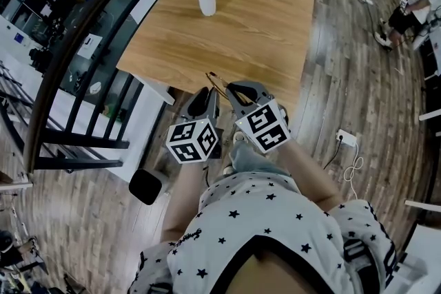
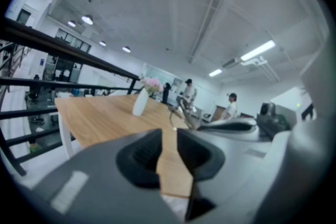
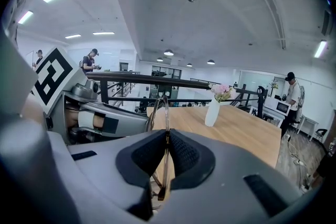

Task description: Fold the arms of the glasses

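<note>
Clamping the glasses (image 3: 166, 113) edge-on just above the near edge of the table (image 1: 227, 24), long axis running out over it, the right gripper (image 1: 233, 88) presents them to the left gripper (image 1: 204, 96), which waits just beside them, jaws apart and empty.

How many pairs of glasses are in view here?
1. The glasses are clamped in the right gripper, over the near edge of the table; no others show on it.
</note>
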A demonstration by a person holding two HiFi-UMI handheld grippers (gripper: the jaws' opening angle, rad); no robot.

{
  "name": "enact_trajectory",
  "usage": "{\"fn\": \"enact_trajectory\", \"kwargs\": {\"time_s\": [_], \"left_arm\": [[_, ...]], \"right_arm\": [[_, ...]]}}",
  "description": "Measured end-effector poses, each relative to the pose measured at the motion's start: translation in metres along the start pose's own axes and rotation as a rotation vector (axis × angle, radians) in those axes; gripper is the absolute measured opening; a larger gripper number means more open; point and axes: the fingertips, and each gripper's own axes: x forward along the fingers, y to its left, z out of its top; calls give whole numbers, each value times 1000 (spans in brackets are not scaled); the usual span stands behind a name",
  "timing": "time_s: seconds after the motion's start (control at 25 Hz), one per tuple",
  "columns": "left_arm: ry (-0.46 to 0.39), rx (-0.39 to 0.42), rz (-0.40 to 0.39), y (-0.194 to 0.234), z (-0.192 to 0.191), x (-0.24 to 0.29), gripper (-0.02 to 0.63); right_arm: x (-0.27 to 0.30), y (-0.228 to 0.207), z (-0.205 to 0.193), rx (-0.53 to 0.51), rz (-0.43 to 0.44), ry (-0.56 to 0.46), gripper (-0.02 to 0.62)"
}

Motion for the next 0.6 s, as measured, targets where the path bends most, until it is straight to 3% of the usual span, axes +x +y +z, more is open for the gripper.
{"fn": "enact_trajectory", "kwargs": {"time_s": [0.6], "left_arm": [[12, -3, 9, -3, 0, 10, 82]], "right_arm": [[-1, -18, 1, 3, -21, 1, 21]]}}
